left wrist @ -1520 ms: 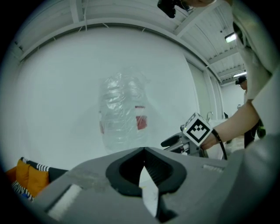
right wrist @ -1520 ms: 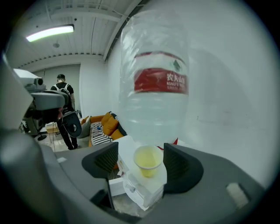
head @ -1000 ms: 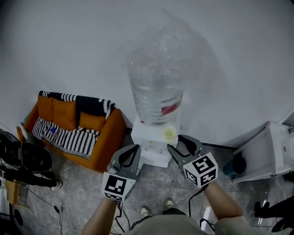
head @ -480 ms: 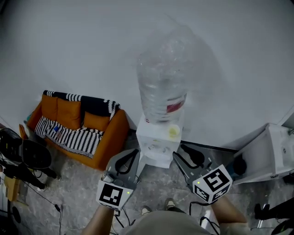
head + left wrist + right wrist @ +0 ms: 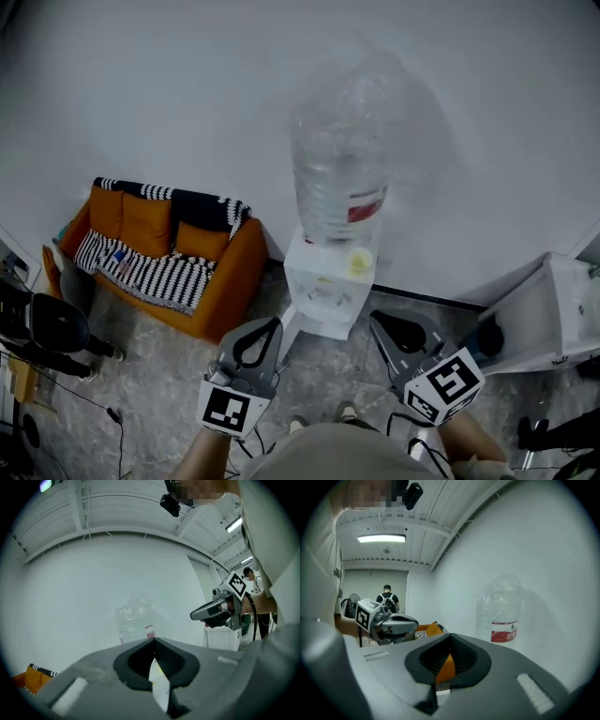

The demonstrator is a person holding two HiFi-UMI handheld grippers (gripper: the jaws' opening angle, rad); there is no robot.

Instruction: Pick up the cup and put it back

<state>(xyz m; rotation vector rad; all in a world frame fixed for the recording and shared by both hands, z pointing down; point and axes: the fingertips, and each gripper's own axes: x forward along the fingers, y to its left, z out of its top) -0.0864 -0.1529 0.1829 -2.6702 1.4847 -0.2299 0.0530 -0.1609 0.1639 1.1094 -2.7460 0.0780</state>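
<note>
1. At the left, an orange sofa [image 5: 155, 230] with a black-and-white striped blanket [image 5: 141, 272] stands against the white wall [image 5: 187, 84], on the grey floor [image 5: 141, 375].
2. The left gripper [image 5: 265, 334] is held low in front of the person, just left of the water dispenser and apart from it. Its fingers [image 5: 93, 677] are closed together at the tips, and there is nothing between them.
3. In the middle, a white water dispenser [image 5: 323, 300] stands against the wall. It carries a big clear bottle [image 5: 342, 178] with a red label.
4. The cup [image 5: 359, 263], small and pale yellow, sits on the top of the dispenser, beside the foot of the bottle on its right. Both grippers are apart from it.
5. The right gripper [image 5: 384, 326] is held low, right of the dispenser, with its tips towards the dispenser but not touching it. Its fingers [image 5: 501, 677] are pressed together and they hold nothing.
6. At the far right, a white cabinet-like box [image 5: 548, 319] stands near the wall.
</note>
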